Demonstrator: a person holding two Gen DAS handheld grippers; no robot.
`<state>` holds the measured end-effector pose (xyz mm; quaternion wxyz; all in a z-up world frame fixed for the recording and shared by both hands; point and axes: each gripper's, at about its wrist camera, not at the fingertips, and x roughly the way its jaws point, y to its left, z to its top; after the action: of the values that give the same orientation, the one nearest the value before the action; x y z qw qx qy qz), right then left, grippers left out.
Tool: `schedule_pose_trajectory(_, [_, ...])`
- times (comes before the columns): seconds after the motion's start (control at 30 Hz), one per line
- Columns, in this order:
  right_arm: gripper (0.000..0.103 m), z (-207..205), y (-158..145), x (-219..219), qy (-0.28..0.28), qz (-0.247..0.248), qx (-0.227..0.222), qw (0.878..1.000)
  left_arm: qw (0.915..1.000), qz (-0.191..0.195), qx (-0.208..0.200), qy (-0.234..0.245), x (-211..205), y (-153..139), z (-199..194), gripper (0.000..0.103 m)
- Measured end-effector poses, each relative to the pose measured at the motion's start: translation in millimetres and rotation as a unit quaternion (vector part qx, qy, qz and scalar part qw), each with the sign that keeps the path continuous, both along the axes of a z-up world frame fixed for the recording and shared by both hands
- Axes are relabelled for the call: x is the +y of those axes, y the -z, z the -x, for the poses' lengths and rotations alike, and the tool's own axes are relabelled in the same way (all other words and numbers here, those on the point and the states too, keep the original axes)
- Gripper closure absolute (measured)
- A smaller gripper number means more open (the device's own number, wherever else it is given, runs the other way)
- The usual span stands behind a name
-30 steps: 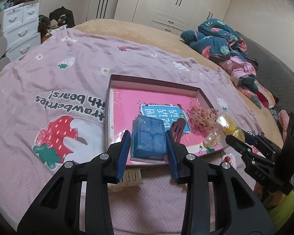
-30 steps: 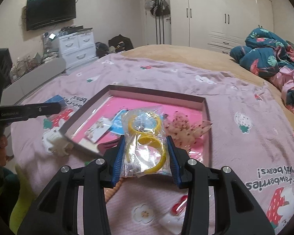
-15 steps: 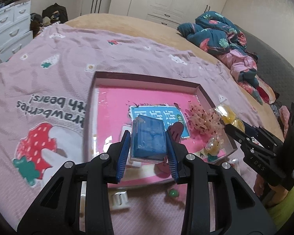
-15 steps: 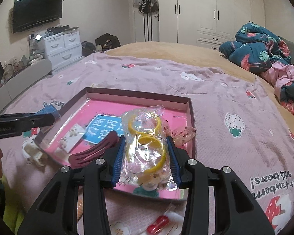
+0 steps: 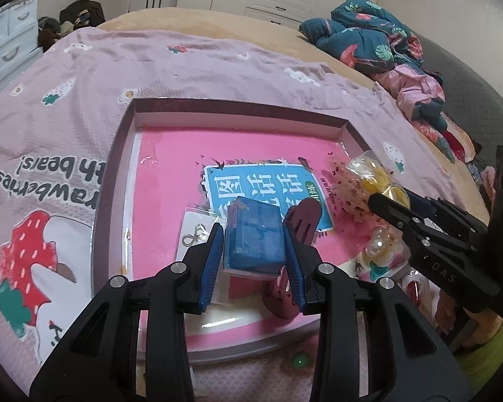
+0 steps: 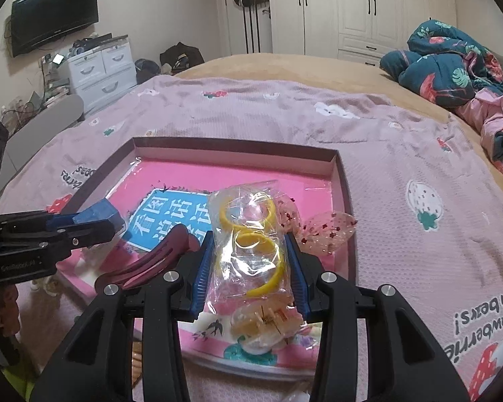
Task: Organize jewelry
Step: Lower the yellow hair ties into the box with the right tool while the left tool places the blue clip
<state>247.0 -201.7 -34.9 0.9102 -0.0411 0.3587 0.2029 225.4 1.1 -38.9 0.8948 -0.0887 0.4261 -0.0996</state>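
Both loads now carried in over the tray [image 5: 117, 154] from short of its near rim. Left gripper [image 5: 253, 261] clenched on blue box [image 5: 255, 234]; right gripper [image 6: 249, 268] grasping bagged yellow bangles [image 6: 251, 244], apparently. Ready to lower and release.

Even, dim indoor light, cool cast. Glare on the tray [image 5: 124, 181] film. Soft shadows only. Strong fisheye bending, black vignette at corners. Centre sharp; edges slightly soft, no motion blur.
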Motion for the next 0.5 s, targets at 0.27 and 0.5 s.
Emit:
schedule_pose_trajectory(0.27, [0.063, -9, 12, 12, -0.011, 0.002, 0.020, 1.000, 1.0000, 0.004, 0.004, -0.003, 5, 5, -4, 0.075])
schedule_pose_trajectory(0.5, [0.061, -4, 20, 17, -0.023, 0.003, 0.033, 0.999, 1.0000, 0.006, 0.006, -0.004, 6, 8, -4, 0.075])
